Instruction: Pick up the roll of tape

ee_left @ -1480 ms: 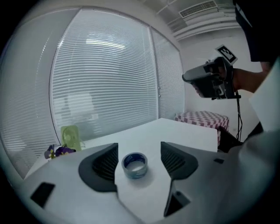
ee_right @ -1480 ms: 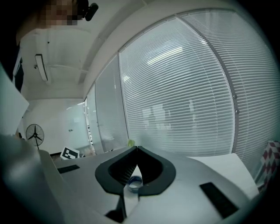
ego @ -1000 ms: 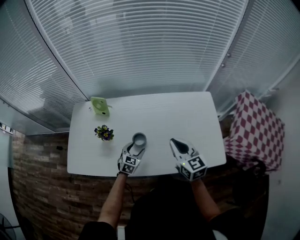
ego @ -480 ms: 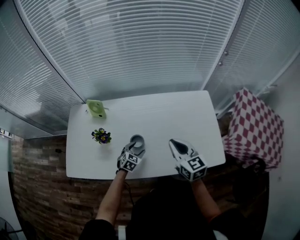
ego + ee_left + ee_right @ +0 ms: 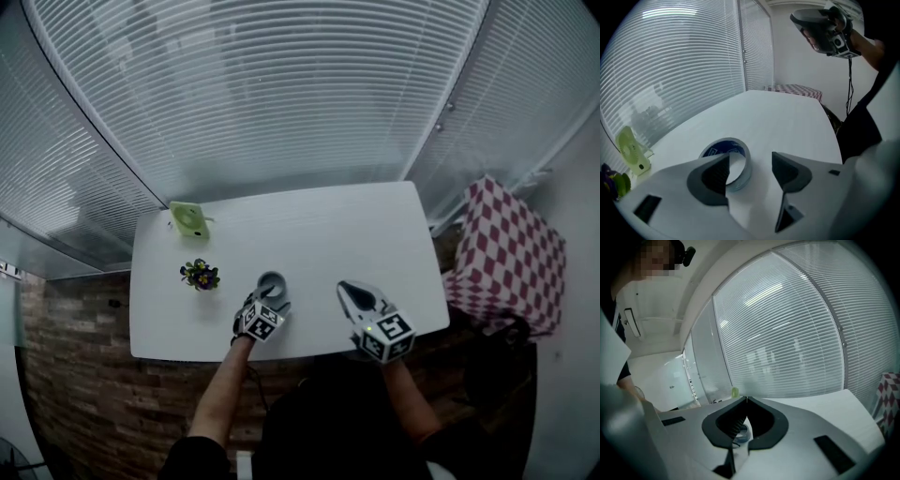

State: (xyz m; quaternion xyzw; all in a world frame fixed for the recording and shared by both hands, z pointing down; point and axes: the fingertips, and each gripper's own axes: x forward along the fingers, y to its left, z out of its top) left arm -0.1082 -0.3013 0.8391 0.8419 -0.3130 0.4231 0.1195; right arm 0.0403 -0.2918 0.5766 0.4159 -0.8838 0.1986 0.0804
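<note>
The roll of tape (image 5: 272,282) lies flat on the white table (image 5: 356,234), grey outside with a blue core. My left gripper (image 5: 269,295) is open and right at the roll. In the left gripper view (image 5: 750,164) its left finger (image 5: 712,176) reaches over the hole of the roll (image 5: 736,159), and the right finger (image 5: 787,171) stands outside, so the near wall lies between the jaws. My right gripper (image 5: 345,287) hovers to the right of the roll, shut with nothing in it (image 5: 746,400). Through a gap under its jaws a bit of the roll (image 5: 742,433) shows.
A small green fan (image 5: 188,220) stands at the table's far left corner, and a little pot of purple flowers (image 5: 200,275) sits left of the roll. White blinds run behind the table. A red-checked cloth (image 5: 511,253) covers something off the right edge.
My left gripper has crept a little forward onto the roll. The right gripper has stayed where it was, and the head view has shifted slightly.
</note>
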